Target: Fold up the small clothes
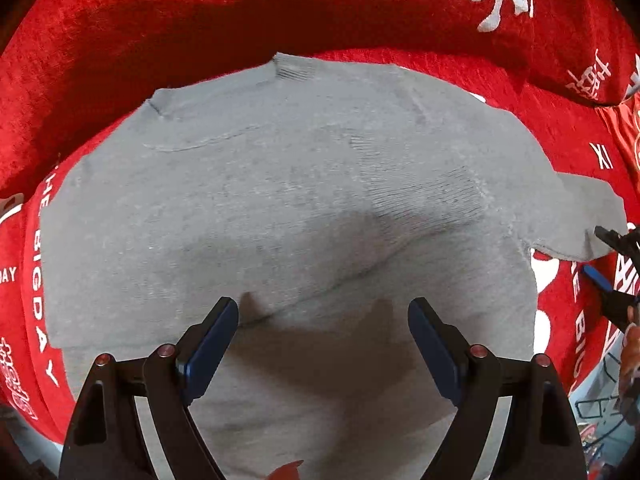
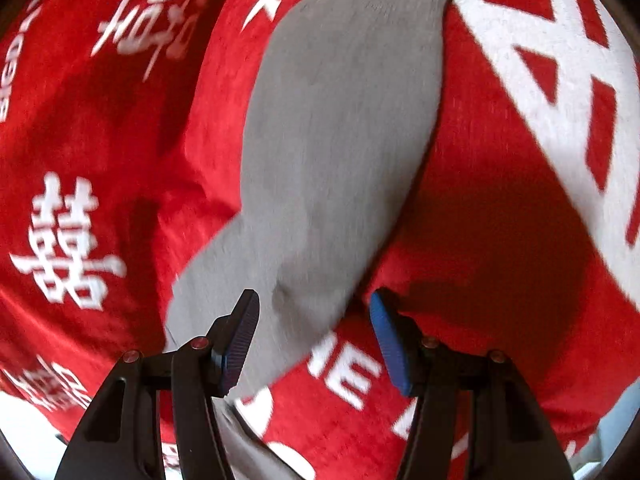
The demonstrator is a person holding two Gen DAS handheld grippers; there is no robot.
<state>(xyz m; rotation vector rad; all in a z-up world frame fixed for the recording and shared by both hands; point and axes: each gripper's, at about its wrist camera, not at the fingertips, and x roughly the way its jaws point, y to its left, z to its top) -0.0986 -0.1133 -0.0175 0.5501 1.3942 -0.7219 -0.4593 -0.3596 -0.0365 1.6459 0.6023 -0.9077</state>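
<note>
Both claws gape empty above the grey sweater [image 1: 280,208]: left claw [image 1: 323,316] wide, right claw [image 2: 314,312] narrower.

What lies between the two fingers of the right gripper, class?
In the right wrist view, the grey sweater's sleeve lies between the open fingers of the right gripper, over the red blanket; the pads do not press it.

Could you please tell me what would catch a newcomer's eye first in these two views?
A plain grey knitted sweater lies spread flat, filling the middle of the left wrist view. Beneath it, a bright red plush blanket with white lettering covers everything. In the right wrist view, the grey sleeve runs diagonally toward the right gripper, its jaws open.
</note>
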